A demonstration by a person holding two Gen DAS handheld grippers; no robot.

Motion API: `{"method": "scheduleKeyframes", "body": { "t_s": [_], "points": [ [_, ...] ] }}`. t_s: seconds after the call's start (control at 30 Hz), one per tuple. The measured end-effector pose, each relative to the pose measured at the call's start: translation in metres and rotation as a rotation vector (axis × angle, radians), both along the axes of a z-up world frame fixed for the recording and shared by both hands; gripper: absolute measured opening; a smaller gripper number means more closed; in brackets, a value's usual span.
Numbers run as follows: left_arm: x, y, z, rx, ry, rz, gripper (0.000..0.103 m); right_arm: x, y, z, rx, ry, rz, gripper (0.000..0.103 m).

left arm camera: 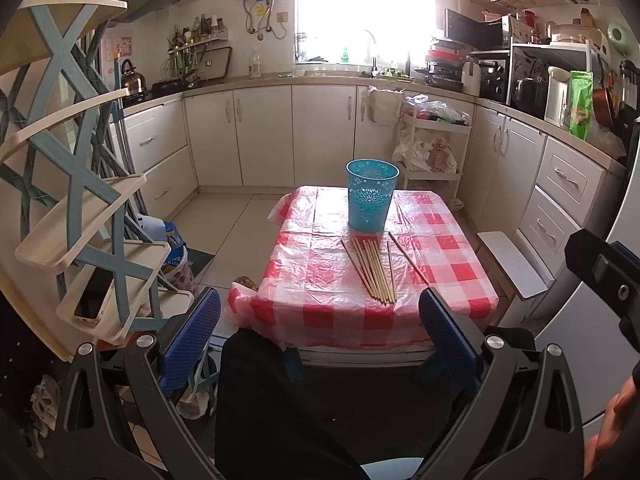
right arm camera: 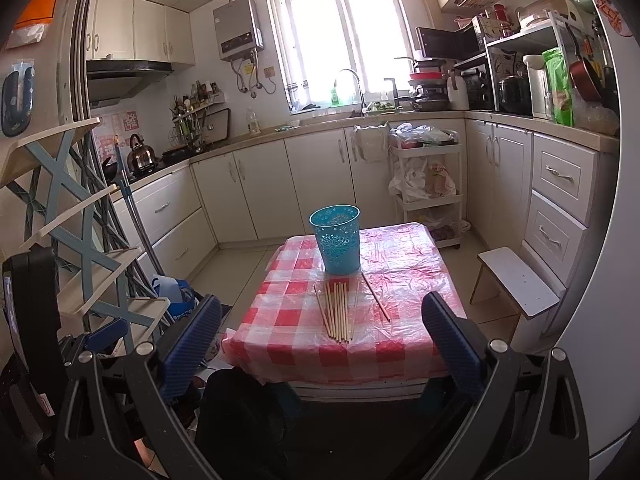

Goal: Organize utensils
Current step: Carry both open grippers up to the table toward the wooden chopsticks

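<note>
Left claw (left arm camera: 320,328) released, jaws wide, nothing between them, short of the counter (left arm camera: 312,316). Right claw (right arm camera: 322,336) same: spread, empty, held off the near edge. Chopsticks (left arm camera: 374,272) lie loose on the checked cloth mid-counter, one stray pair just right. Blue cup (left arm camera: 372,196) stands upright just behind them.

Tablecloth (left arm camera: 320,312): red-and-white check under clear plastic film. Holder (left arm camera: 371,196): turquoise, with a pale perforated floral pattern; chopsticks (left arm camera: 374,274): light tan. Gripper pads (left arm camera: 188,344): blue, ribbed, on black frames; shelf rack (left arm camera: 80,216): cream trays, blue crossed struts.
</note>
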State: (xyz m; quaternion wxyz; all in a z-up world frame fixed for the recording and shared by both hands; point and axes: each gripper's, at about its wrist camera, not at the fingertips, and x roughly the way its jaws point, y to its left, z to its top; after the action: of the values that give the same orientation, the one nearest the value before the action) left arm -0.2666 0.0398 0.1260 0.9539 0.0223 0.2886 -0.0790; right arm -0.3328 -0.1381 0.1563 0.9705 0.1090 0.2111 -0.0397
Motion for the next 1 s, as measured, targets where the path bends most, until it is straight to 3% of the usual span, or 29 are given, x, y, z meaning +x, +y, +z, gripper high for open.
{"method": "scheduleKeyframes", "body": {
  "t_s": [1.0],
  "points": [
    [0.005, 0.003, 0.003, -0.011, -0.017, 0.049, 0.095, -0.006, 0.014, 0.008, -0.017, -0.060, 0.094, 0.096]
  ]
}}
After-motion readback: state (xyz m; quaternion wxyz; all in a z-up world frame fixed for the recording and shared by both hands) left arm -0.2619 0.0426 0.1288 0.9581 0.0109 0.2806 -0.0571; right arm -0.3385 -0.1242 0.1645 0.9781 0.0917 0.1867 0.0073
